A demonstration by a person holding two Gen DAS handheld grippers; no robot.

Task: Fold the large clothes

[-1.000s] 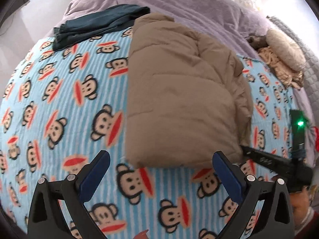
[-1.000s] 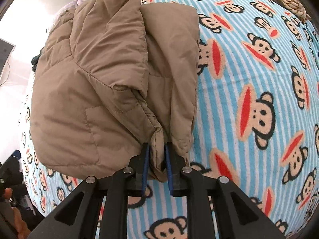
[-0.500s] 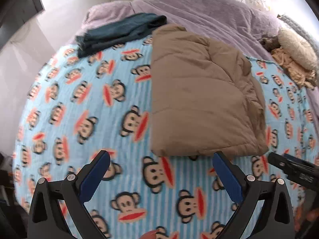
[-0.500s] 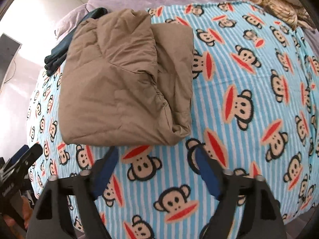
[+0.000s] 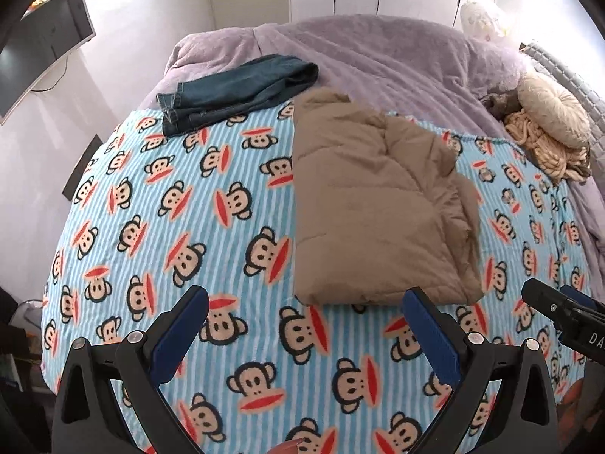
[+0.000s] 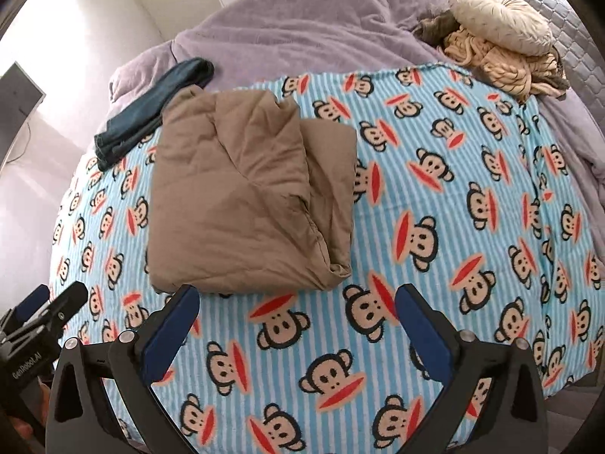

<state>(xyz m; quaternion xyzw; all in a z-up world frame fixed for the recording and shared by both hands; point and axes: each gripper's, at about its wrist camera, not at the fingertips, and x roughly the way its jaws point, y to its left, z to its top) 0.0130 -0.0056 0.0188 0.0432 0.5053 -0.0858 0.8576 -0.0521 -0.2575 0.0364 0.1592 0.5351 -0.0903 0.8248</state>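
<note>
A brown padded jacket (image 5: 370, 204) (image 6: 242, 196) lies folded into a rough rectangle on the blue striped monkey-print blanket (image 5: 170, 227) (image 6: 453, 208). My left gripper (image 5: 306, 314) hangs above the blanket just in front of the jacket's near edge, open, nothing between its blue pads. My right gripper (image 6: 297, 308) is likewise above the blanket by the jacket's near edge; its jaws are opening wide and hold nothing. Each gripper shows at the edge of the other's view, the right gripper body (image 5: 563, 314) and the left gripper body (image 6: 41, 317).
Folded dark jeans (image 5: 234, 90) (image 6: 151, 109) lie at the blanket's far left edge. A purple bedcover (image 5: 378, 49) (image 6: 310, 34) spreads behind. A cream round cushion (image 6: 499, 19) and knitted throw (image 6: 491, 64) sit at the back right. A dark screen (image 5: 41, 41) hangs on the left wall.
The right gripper let go of the jacket's near edge and opened wide. Both grippers rose and pulled back, so the jacket looks smaller and more of the bed shows.
</note>
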